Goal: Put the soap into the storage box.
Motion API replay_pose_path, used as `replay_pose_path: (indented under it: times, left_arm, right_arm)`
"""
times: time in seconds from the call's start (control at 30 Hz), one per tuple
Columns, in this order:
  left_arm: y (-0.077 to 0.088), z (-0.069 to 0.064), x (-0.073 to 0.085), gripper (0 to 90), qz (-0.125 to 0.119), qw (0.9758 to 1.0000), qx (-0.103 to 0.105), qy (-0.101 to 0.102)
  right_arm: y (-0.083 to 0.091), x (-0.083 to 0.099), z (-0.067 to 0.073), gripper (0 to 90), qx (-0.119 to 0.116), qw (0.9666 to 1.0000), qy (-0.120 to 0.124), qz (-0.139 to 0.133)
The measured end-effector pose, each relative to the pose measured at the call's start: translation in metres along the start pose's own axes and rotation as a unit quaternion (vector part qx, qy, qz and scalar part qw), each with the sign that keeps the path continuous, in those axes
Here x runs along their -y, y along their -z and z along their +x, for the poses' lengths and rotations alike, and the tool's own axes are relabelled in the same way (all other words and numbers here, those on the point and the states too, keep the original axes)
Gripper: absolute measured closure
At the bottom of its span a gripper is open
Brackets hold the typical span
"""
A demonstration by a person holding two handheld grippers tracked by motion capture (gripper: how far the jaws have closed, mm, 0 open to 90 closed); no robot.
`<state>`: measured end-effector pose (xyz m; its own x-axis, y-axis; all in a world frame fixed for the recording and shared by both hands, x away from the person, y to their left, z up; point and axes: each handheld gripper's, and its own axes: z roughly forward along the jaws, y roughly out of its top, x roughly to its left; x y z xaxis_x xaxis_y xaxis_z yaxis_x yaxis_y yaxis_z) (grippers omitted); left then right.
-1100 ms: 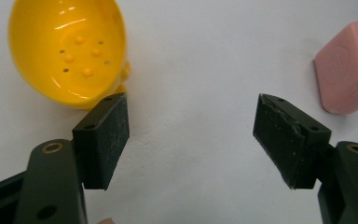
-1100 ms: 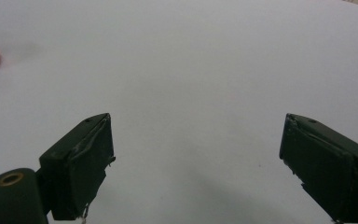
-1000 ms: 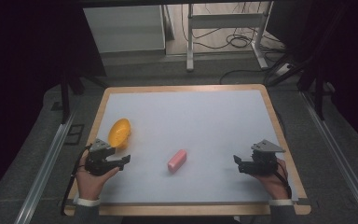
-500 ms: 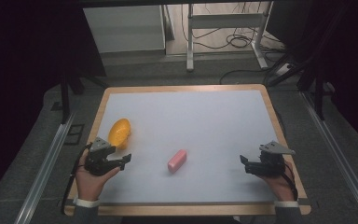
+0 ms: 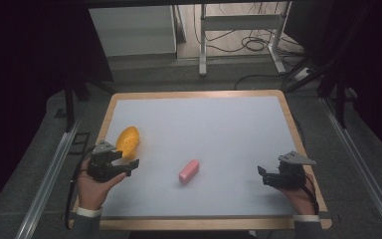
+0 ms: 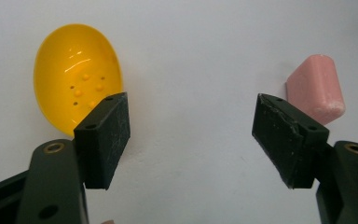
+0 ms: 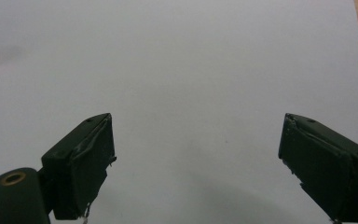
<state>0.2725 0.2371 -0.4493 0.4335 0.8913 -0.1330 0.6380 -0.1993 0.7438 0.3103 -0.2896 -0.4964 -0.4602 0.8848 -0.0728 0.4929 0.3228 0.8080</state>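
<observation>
A yellow oval soap dish point(image 5: 128, 140) point(image 6: 76, 77) lies on the white table top at the left. A pink bar of soap point(image 5: 189, 171) point(image 6: 318, 88) lies near the middle, apart from the dish. My left gripper point(image 5: 127, 165) point(image 6: 193, 140) is open just in front of the dish, its jaws wide and holding nothing. My right gripper point(image 5: 261, 176) point(image 7: 198, 163) is open near the right front corner, over bare table, with nothing between its jaws.
The white table top point(image 5: 219, 129) has a wooden rim point(image 5: 194, 93). A metal rail point(image 5: 49, 174) runs along the left side. Beyond the far edge are a grey cabinet point(image 5: 134, 30), a metal stand point(image 5: 238, 22) and cables on the floor.
My right gripper has drifted a little to the right and toward the front edge. The left gripper, dish and soap stay where they were.
</observation>
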Motion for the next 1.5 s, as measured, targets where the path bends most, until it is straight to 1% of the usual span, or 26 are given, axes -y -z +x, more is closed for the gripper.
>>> replay_pose_path:
  times: [0.1,0.3,0.4,0.67,0.83,1.03,1.17,1.23,1.3,1.37,1.43,1.5]
  left_arm:
    - [0.001,-0.001,-0.003,27.9,0.001,1.0,0.002,-0.002]
    - [0.0,-0.004,-0.006,28.0,0.002,1.0,0.005,-0.004]
    - [-0.001,-0.008,-0.008,28.0,0.005,0.9999,0.007,-0.011]
    - [-0.009,-0.02,-0.019,27.8,0.015,0.9994,0.011,-0.029]
    - [-0.011,-0.026,-0.024,27.7,0.016,0.9992,0.011,-0.034]
    - [-0.014,-0.029,-0.026,27.7,0.021,0.999,0.013,-0.038]
    - [-0.019,-0.032,-0.029,27.5,0.03,0.9986,0.014,-0.042]
    - [-0.022,-0.034,-0.031,27.2,0.038,0.998,0.014,-0.049]
    - [-0.024,-0.036,-0.033,27.7,0.035,0.9981,0.009,-0.05]
    - [-0.025,-0.037,-0.035,27.7,0.034,0.9981,0.013,-0.049]
    - [-0.027,-0.039,-0.037,27.8,0.034,0.998,0.012,-0.051]
    - [-0.029,-0.041,-0.038,27.8,0.036,0.9976,0.014,-0.057]
  right_arm:
    - [0.0,0.001,-0.001,10.2,0.005,1.0,-0.002,0.001]
    - [0.001,0.001,-0.001,10.2,0.006,1.0,-0.002,0.001]
    - [0.001,0.001,-0.001,10.2,0.006,1.0,-0.001,0.0]
    - [0.003,0.001,0.0,10.2,0.008,1.0,-0.001,-0.001]
    - [0.004,0.0,-0.001,10.3,0.012,0.9999,-0.001,-0.002]
    - [0.005,0.001,-0.002,10.2,0.013,0.9999,-0.001,-0.002]
    - [0.005,0.001,-0.001,10.3,0.014,0.9999,0.001,0.0]
    - [0.005,0.001,-0.001,10.3,0.016,0.9999,0.002,0.0]
    - [0.004,0.001,-0.001,10.2,0.019,0.9998,0.003,0.0]
    - [0.004,0.001,-0.001,10.3,0.02,0.9998,0.002,0.001]
    - [0.004,0.001,-0.001,10.2,0.022,0.9998,0.001,0.001]
    - [0.004,0.001,-0.001,10.3,0.025,0.9997,0.001,-0.001]
